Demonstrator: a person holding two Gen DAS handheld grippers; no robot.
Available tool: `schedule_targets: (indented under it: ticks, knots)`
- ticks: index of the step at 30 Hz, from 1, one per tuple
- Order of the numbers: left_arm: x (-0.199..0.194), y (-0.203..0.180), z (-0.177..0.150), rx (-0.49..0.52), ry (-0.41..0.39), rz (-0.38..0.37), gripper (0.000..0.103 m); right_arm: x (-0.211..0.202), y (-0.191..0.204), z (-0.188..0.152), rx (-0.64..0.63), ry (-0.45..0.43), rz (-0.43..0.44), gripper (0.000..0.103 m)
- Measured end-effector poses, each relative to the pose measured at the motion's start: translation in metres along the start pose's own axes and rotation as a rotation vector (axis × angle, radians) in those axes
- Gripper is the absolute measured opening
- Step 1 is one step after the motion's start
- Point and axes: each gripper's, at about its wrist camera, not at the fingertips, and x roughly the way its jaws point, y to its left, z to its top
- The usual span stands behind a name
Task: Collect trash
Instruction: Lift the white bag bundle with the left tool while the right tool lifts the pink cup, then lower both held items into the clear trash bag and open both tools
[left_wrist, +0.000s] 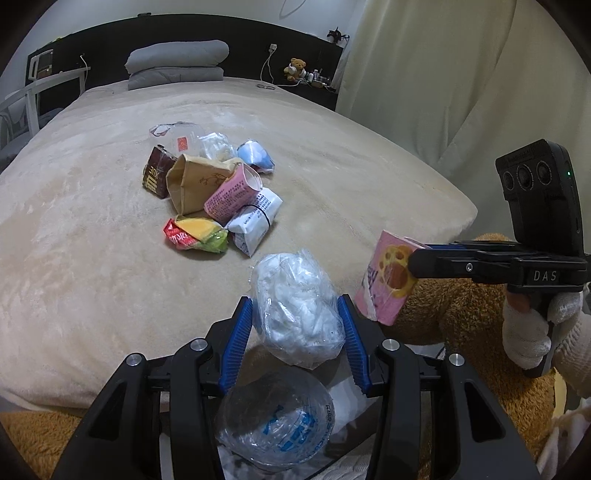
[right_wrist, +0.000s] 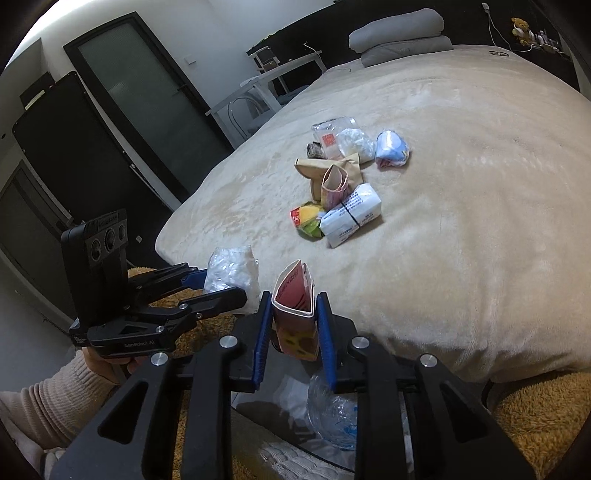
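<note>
My left gripper (left_wrist: 295, 314) is shut on a clear plastic bag of white wadding (left_wrist: 297, 310), held over the bed's near edge; it also shows in the right wrist view (right_wrist: 231, 271). My right gripper (right_wrist: 293, 319) is shut on a pink carton (right_wrist: 295, 314), seen in the left wrist view (left_wrist: 388, 277) beside the bag. Below both grippers lies a crumpled clear plastic bag with blue print (left_wrist: 277, 421). A pile of trash (left_wrist: 214, 192) lies on the beige bed (left_wrist: 74, 240): brown paper bag, pink carton, white packet, red-yellow wrapper, blue and clear bags.
A brown fuzzy surface (left_wrist: 461, 306) lies below the bed's near edge. Grey folded pillows (left_wrist: 177, 62) lie at the headboard. A white table and chair (right_wrist: 266, 88) stand left of the bed, near a dark glass door (right_wrist: 147, 96).
</note>
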Motion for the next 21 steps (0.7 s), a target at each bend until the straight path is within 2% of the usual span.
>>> schedule_targets:
  ticks: [9, 21]
  knots:
    - [0.007, -0.014, -0.024, -0.014, 0.063, -0.027, 0.046, 0.006, 0.005, -0.021, 0.003, 0.059, -0.006, 0.025]
    - [0.037, -0.007, -0.045, -0.079, 0.221, -0.035, 0.046, 0.04, -0.007, -0.044, 0.051, 0.23, -0.054, 0.025]
